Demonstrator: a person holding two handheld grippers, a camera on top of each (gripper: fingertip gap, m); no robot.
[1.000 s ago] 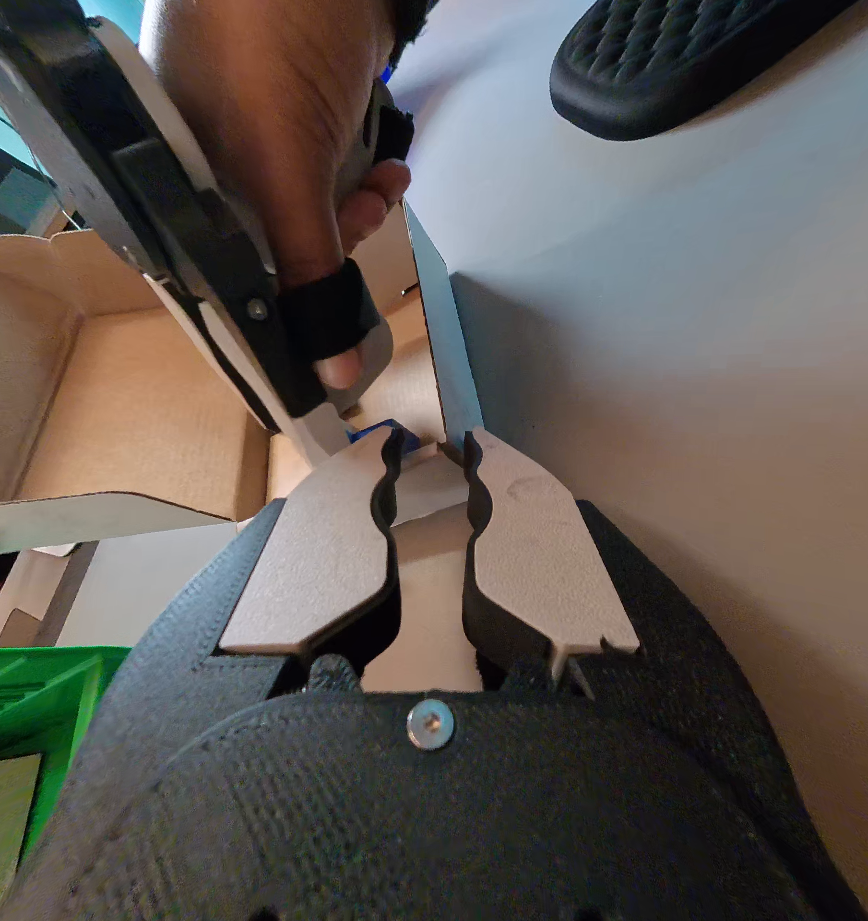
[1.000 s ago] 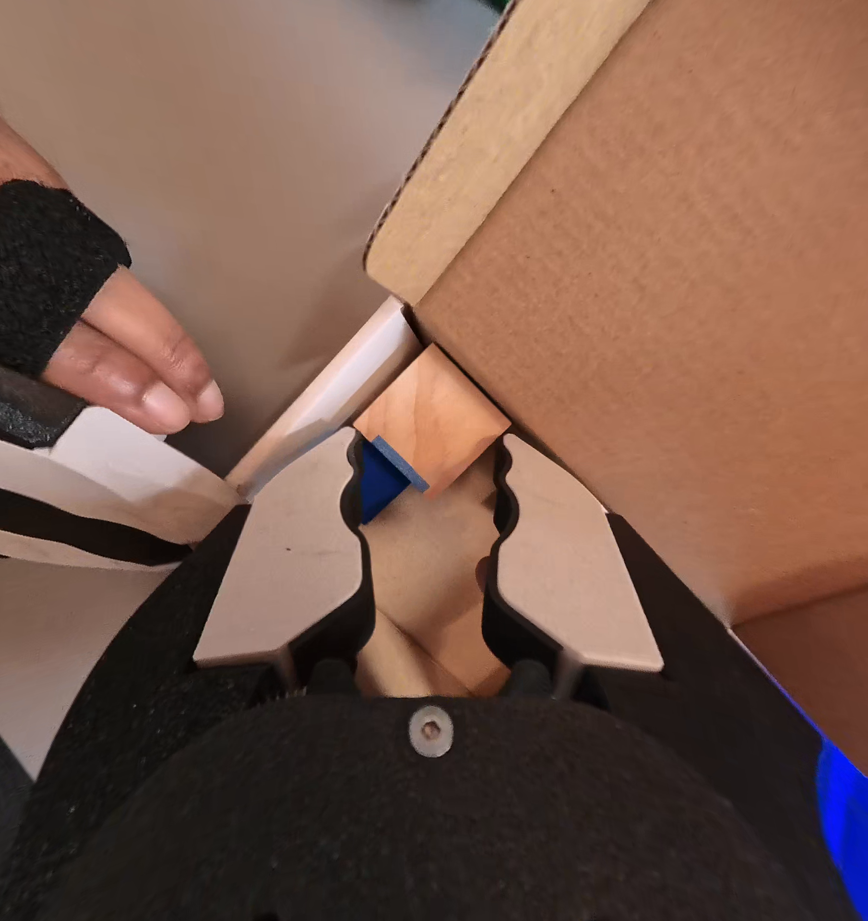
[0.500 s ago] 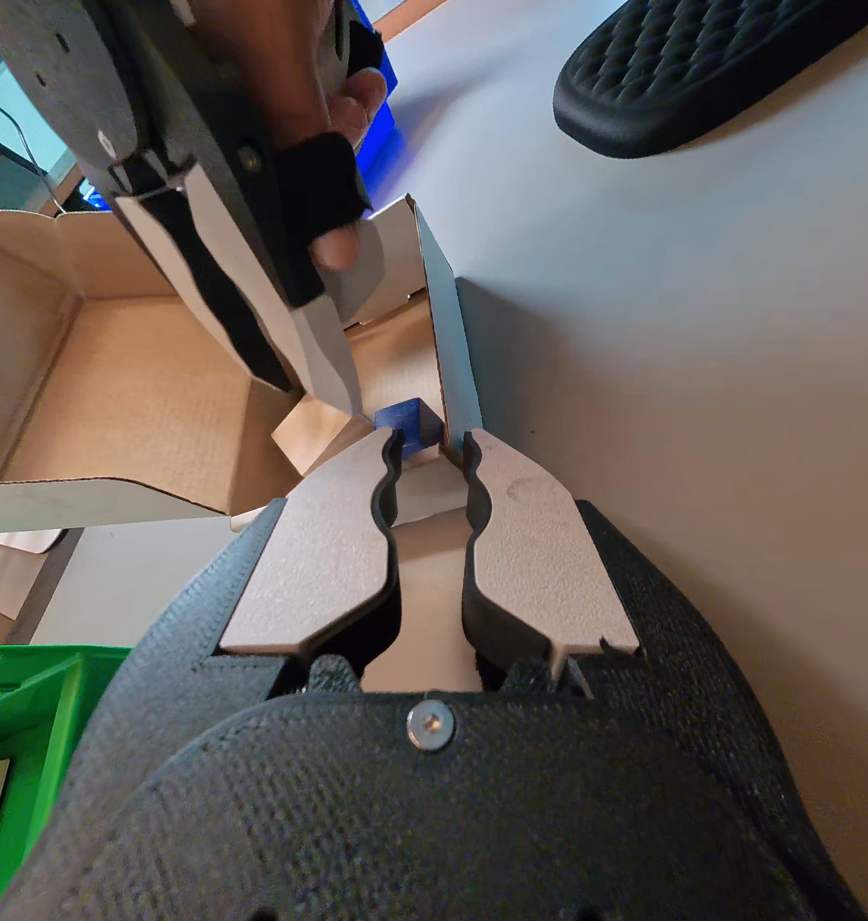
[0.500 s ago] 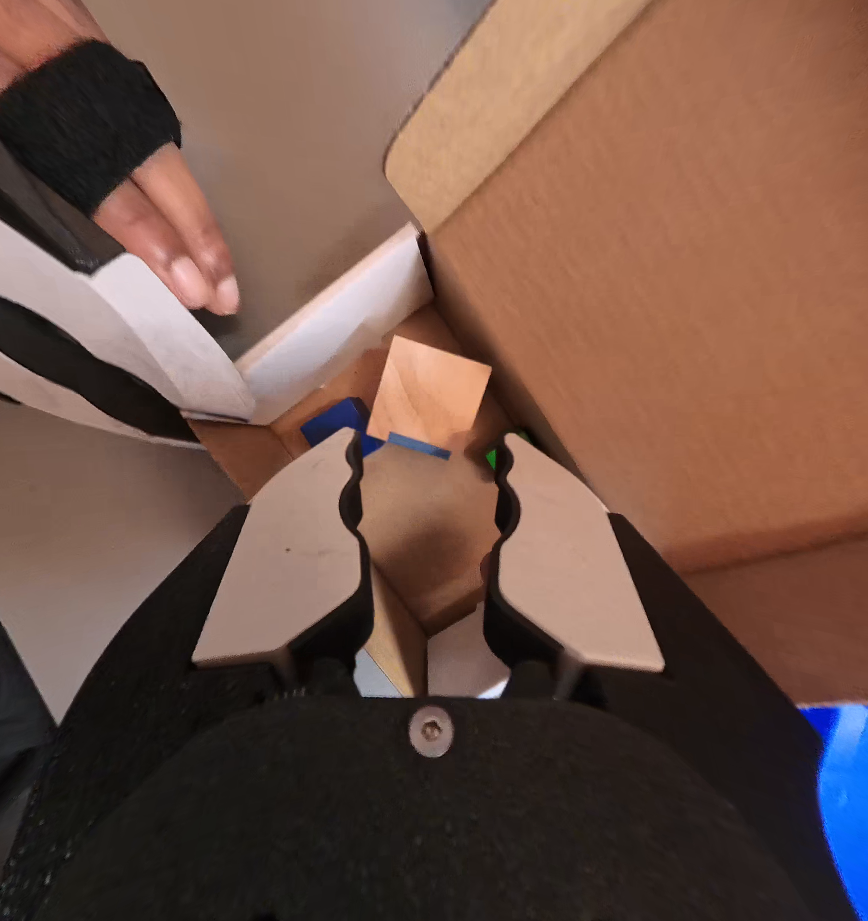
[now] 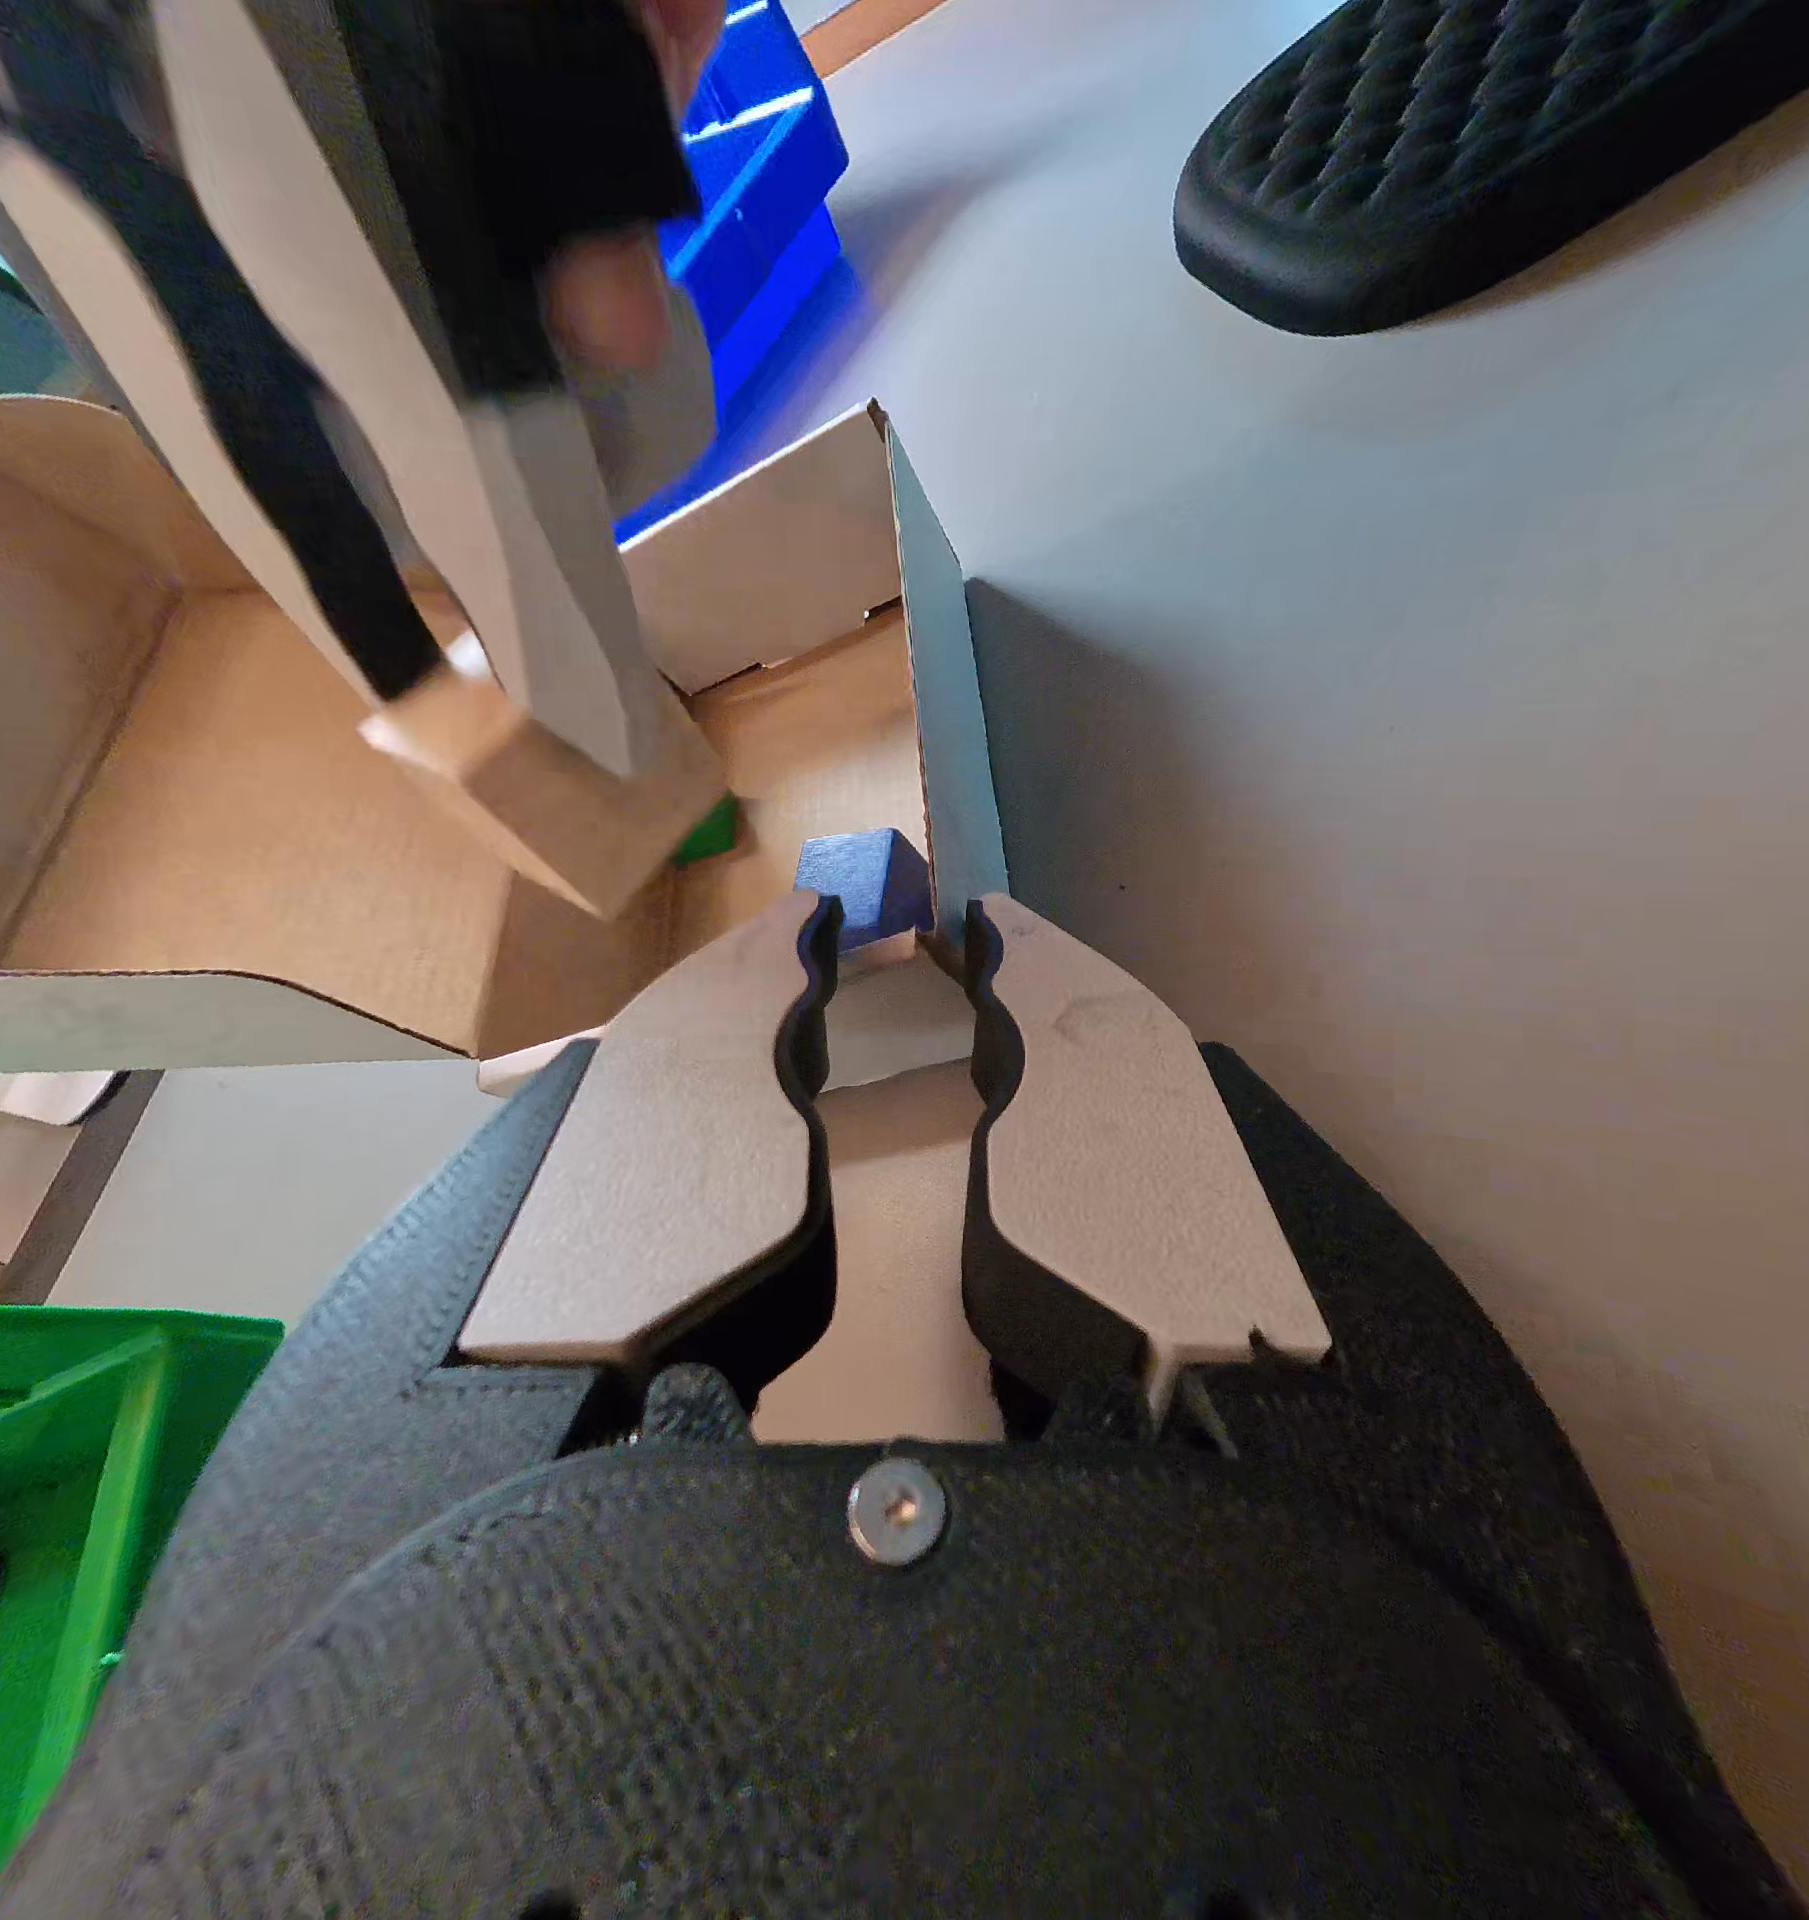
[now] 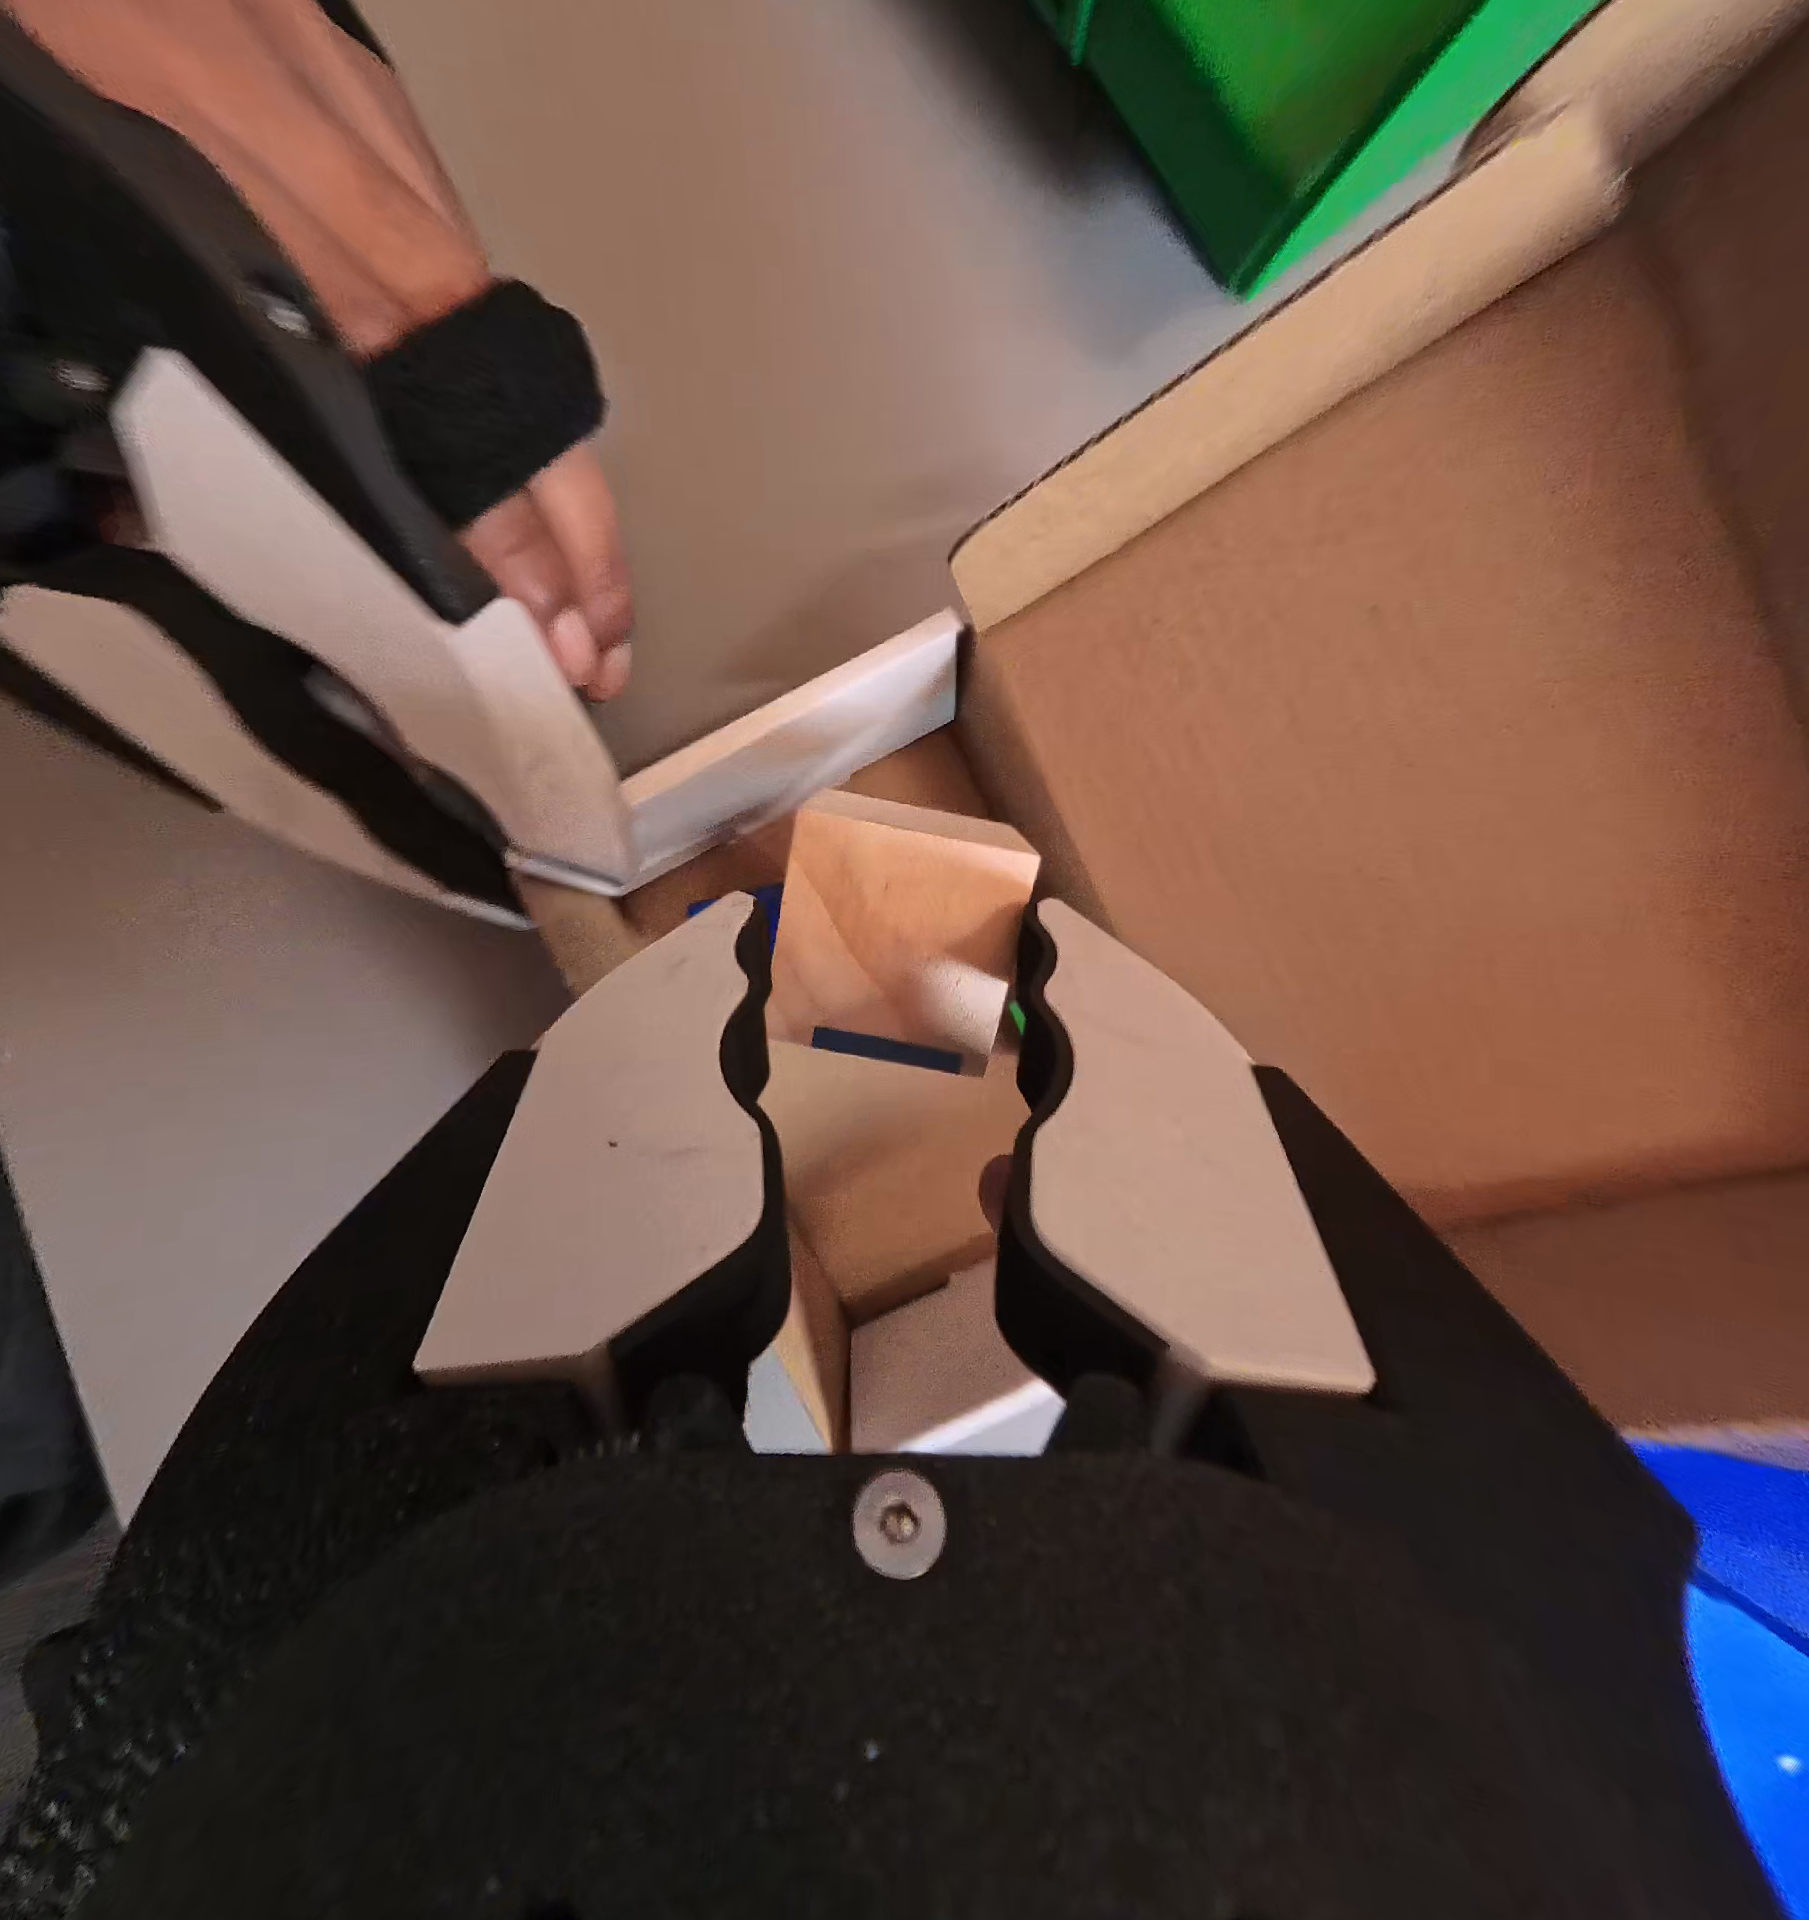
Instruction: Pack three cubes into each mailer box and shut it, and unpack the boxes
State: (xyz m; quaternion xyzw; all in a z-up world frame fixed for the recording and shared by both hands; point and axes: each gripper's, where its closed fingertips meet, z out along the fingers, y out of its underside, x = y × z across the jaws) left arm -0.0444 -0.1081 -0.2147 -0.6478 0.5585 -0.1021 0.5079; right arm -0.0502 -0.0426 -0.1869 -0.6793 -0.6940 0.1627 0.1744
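Two grippers at mailer box [image 5: 256, 831]. Left gripper [image 5: 900, 914] pinches side wall [image 5: 947, 727], likely steadying box; right gripper [image 6: 889, 914] clamps wooden cube [image 6: 900, 935], likely lifting out; blue cube [image 5: 858, 883] inside.

It looked like a packing or test bench in a lab or workshop, though the close views left that uncertain. A plain grey tabletop [image 5: 1399, 727] spread right of the left fingers. A blue plastic bin [image 5: 765, 177] stood beyond them, a green bin [image 5: 58, 1455] to their left, and a black textured pad [image 5: 1482, 156] lay far ahead to the right.
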